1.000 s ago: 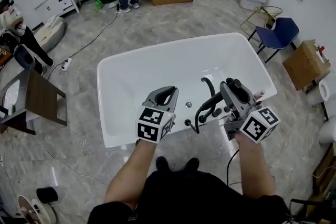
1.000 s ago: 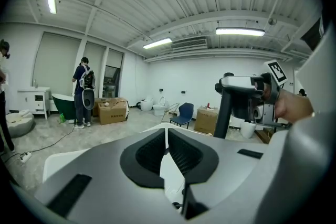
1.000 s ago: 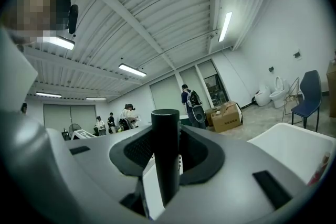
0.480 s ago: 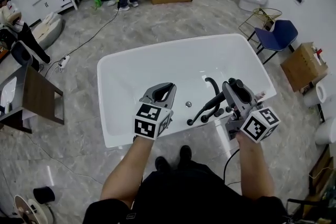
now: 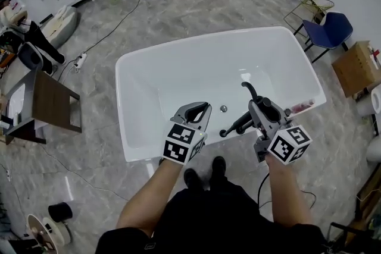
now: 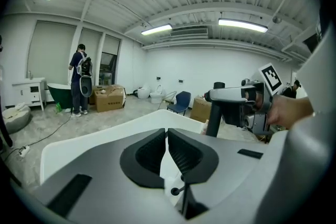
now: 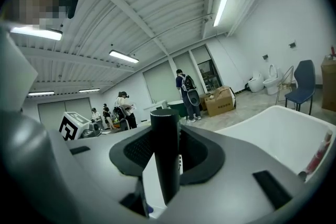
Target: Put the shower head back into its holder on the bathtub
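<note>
Fingers [image 7: 193,150] of right gripper [image 7: 166,131] clamp the shower head [image 7: 165,166]; left gripper [image 6: 166,134] fingers [image 6: 150,153] together.

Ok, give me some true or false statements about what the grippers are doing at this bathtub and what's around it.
1. The right gripper holds the black shower head. True.
2. The left gripper also grips the shower head. False: its fingers are together with nothing between them.
3. The bathtub is white. True.
4. The chair beyond the bathtub is red. False: it is blue.
</note>
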